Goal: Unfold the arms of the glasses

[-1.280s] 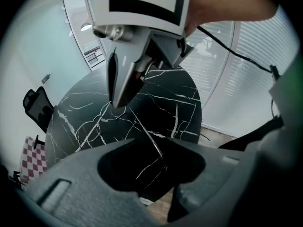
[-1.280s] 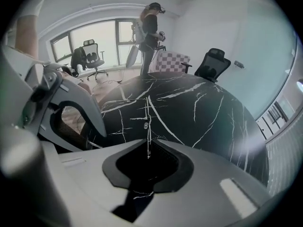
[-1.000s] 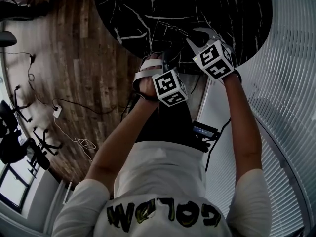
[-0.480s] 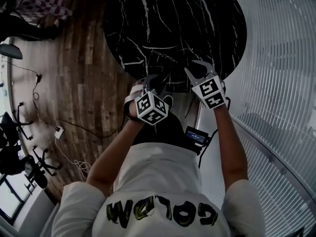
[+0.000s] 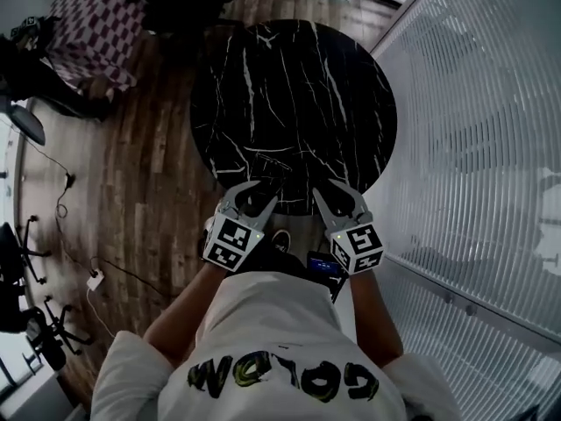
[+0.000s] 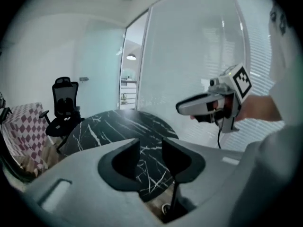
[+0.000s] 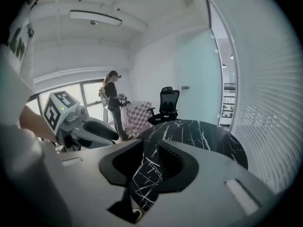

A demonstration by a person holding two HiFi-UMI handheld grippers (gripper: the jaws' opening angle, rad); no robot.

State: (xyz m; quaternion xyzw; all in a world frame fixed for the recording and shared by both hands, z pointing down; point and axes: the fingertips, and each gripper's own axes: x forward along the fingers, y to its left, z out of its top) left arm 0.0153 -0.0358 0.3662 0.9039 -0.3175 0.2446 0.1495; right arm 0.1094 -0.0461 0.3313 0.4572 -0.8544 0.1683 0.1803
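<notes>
Head view: left gripper (image 5: 260, 192) and right gripper (image 5: 337, 195) hang over the table's (image 5: 351, 86) near edge. Jaws are wide, just closing slightly, nothing between them. Glasses (image 5: 270, 167): faint outline on table, just ahead.

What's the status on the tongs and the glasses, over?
Left tongs and right tongs open, empty, just closing a touch. Glasses too faint to make out on black table. Nothing seen in the way.
</notes>
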